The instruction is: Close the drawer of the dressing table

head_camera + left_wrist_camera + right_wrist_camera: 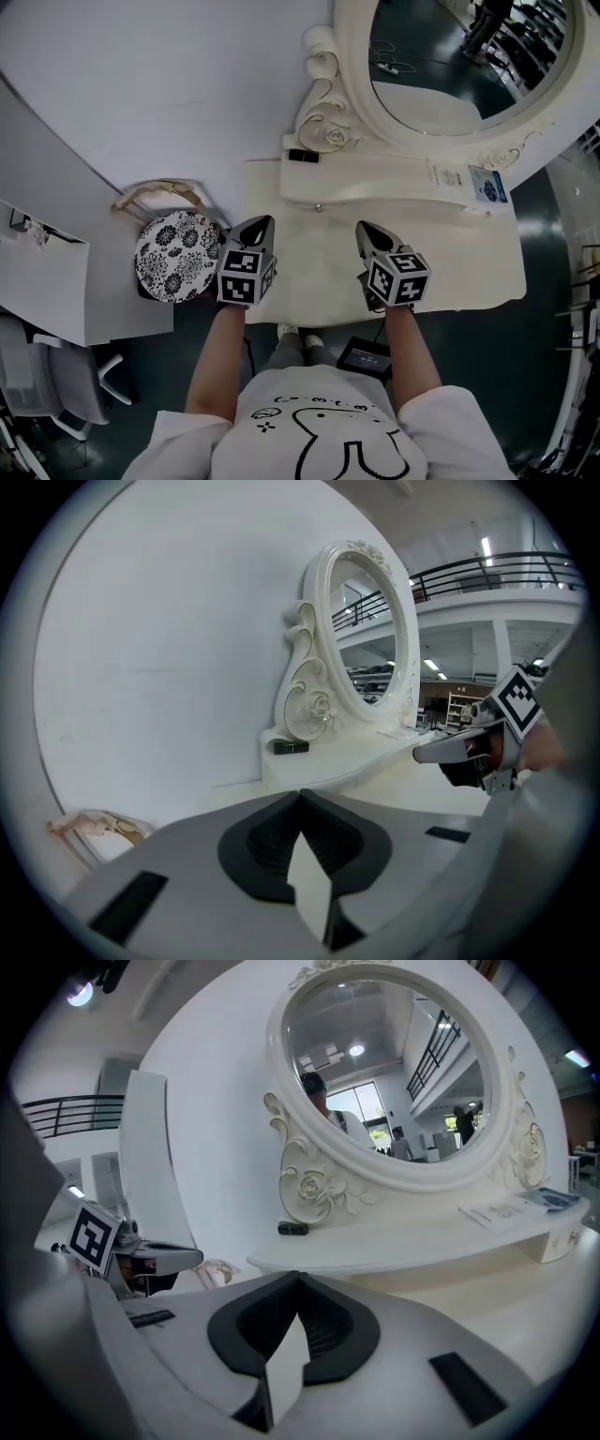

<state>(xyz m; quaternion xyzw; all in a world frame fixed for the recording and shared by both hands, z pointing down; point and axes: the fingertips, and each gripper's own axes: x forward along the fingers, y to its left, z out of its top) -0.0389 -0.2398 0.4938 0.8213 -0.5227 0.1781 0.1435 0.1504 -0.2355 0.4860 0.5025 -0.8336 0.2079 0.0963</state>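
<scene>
Dressing table point(469, 262) | stool point(176, 255) beside (patterned) | left gripper point(265, 221), right gripper point(364, 228): fingers together

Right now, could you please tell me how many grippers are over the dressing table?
2. The left gripper hangs over the dressing table's left side, near the patterned stool; the right gripper over its middle. Both are shut, empty.

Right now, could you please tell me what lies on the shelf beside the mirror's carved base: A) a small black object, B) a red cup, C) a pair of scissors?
A: a small black object lies on the shelf, right by the scrolled foot of the mirror.
</scene>
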